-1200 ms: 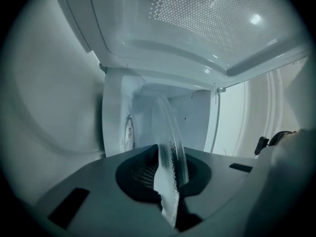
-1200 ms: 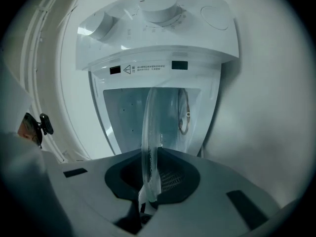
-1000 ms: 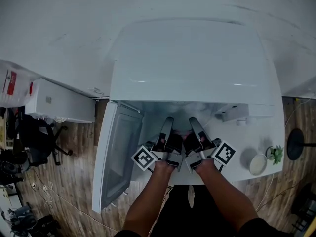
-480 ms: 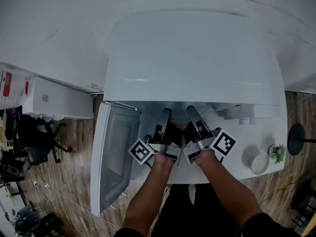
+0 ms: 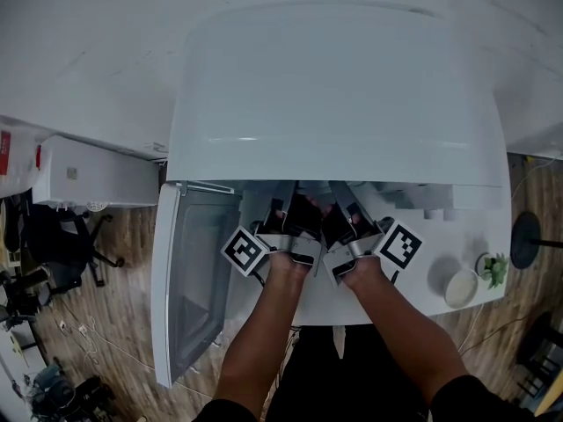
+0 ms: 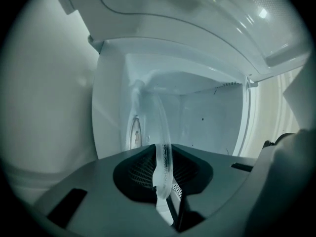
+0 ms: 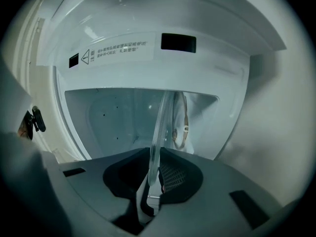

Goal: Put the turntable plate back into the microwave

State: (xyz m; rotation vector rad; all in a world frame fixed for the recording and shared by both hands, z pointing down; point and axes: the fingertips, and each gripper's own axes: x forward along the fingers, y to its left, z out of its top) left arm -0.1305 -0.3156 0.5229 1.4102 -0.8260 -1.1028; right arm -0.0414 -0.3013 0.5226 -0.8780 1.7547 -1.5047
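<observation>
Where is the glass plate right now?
Seen edge-on in both gripper views, the glass plate is pinched between the left gripper and right gripper, reaching into the open microwave.

Warning label: a white strip [image 7: 116, 52] on the microwave [image 7: 163, 14], on its front frame above the opening, seen in the right gripper view. It carries two rows of small print, too fine to read.
Warning sign: a small triangle [image 7: 85, 57] at the strip's left end, with tiny characters beside it that cannot be read.
Square markers: black-and-white block patterns without letters, one on the left gripper [image 5: 283, 218] and one on the right gripper [image 5: 347, 216].
Red sticker [image 5: 3, 152]: at the head view's left edge, print unreadable.
</observation>
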